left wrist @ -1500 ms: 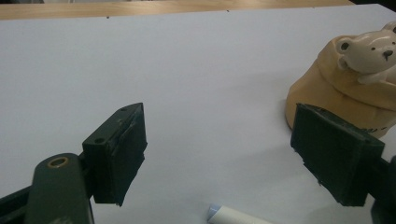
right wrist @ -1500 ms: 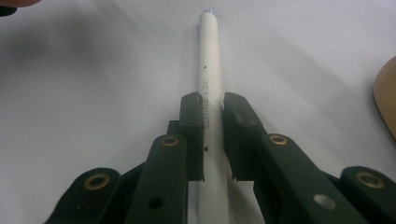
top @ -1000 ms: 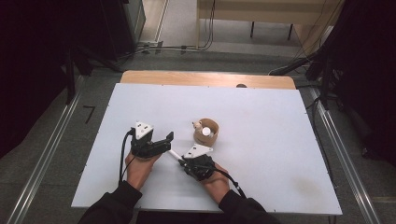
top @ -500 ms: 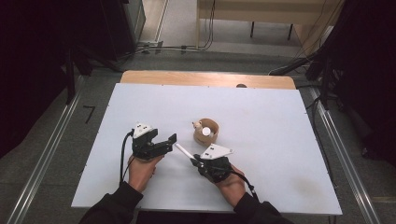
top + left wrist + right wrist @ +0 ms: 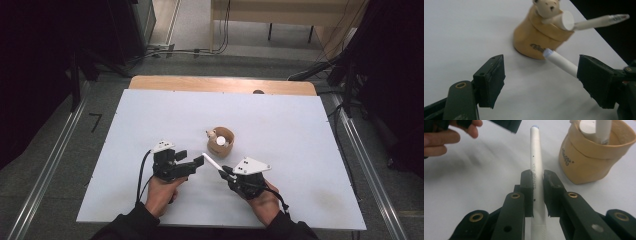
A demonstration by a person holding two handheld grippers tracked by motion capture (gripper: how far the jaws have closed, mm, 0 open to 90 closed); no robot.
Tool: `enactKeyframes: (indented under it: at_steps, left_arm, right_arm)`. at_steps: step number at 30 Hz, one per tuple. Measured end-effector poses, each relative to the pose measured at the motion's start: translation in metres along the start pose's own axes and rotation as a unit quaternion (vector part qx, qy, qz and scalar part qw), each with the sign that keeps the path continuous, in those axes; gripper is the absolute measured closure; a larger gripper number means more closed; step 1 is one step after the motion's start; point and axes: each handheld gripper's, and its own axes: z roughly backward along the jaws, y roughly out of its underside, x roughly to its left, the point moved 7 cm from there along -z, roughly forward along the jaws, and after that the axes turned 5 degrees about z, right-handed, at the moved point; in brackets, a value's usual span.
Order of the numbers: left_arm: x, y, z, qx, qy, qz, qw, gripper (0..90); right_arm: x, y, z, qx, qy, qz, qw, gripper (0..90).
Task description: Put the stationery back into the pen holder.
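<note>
A white pen (image 5: 211, 162) is clamped between the jaws of my right gripper (image 5: 225, 172), its tip pointing up and left toward the left gripper (image 5: 190, 159). In the right gripper view the pen (image 5: 535, 152) runs straight out past the gripper (image 5: 538, 176). The left gripper (image 5: 540, 82) is open; its jaws have just been closing a little, and the pen (image 5: 561, 62) crosses past one jaw without being pressed. Just beyond stands a tan pen holder (image 5: 225, 148) (image 5: 531, 42) (image 5: 586, 162) with a small bear figure (image 5: 546, 7) and a second white pen (image 5: 594, 22) in it.
The white tabletop (image 5: 300, 130) has free room to the right, left and back. A wooden strip (image 5: 220, 84) edges its far side. Metal rails (image 5: 45, 170) run along the floor on both sides, with dark furniture behind.
The right gripper has carried the pen to the right, away from the left gripper. The left hand has shifted slightly toward the near right.
</note>
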Motion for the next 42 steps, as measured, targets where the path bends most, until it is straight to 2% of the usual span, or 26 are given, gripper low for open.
enactKeyframes:
  at_steps: [4,8,11,14,17,21,29,37,42]
  left_arm:
    - [-0.007,0.004,-0.005,0.013,0.017,-0.001,0.9998,25.2]
    - [-0.009,0.005,-0.006,0.018,0.045,0.024,0.9985,29.3]
    - [-0.009,0.004,-0.007,0.024,0.077,0.054,0.9953,34.9]
    - [-0.011,0.004,-0.008,0.030,0.100,0.067,0.9923,39.5]
    - [-0.011,0.003,-0.009,0.032,0.114,0.077,0.9900,43.7]
    - [-0.011,0.003,-0.009,0.036,0.130,0.088,0.9869,50.0]
    - [-0.011,0.003,-0.011,0.043,0.143,0.094,0.9842,56.9]
    - [-0.011,0.002,-0.011,0.039,0.155,0.104,0.9817,62.4]
    - [-0.012,0.001,-0.011,0.036,0.171,0.111,0.9784,67.4]
  right_arm:
    - [0.001,-0.001,0.002,-0.006,-0.001,0.000,1.0000,77.1]
    - [0.002,-0.001,0.001,-0.010,-0.004,0.001,0.9999,77.1]
    - [0.004,-0.002,0.000,-0.016,-0.006,0.002,0.9999,77.1]
    - [0.005,-0.002,-0.001,-0.016,-0.009,0.004,0.9998,77.1]
    - [0.006,-0.002,-0.001,-0.020,-0.011,0.007,0.9997,77.1]
    - [0.006,-0.003,-0.001,-0.026,-0.015,0.006,0.9995,77.1]
    - [0.004,-0.002,-0.001,-0.034,-0.019,0.007,0.9992,77.0]
    - [0.006,-0.001,-0.002,-0.037,-0.025,0.007,0.9990,77.1]
    - [0.005,0.000,-0.004,-0.034,-0.029,0.008,0.9990,77.0]
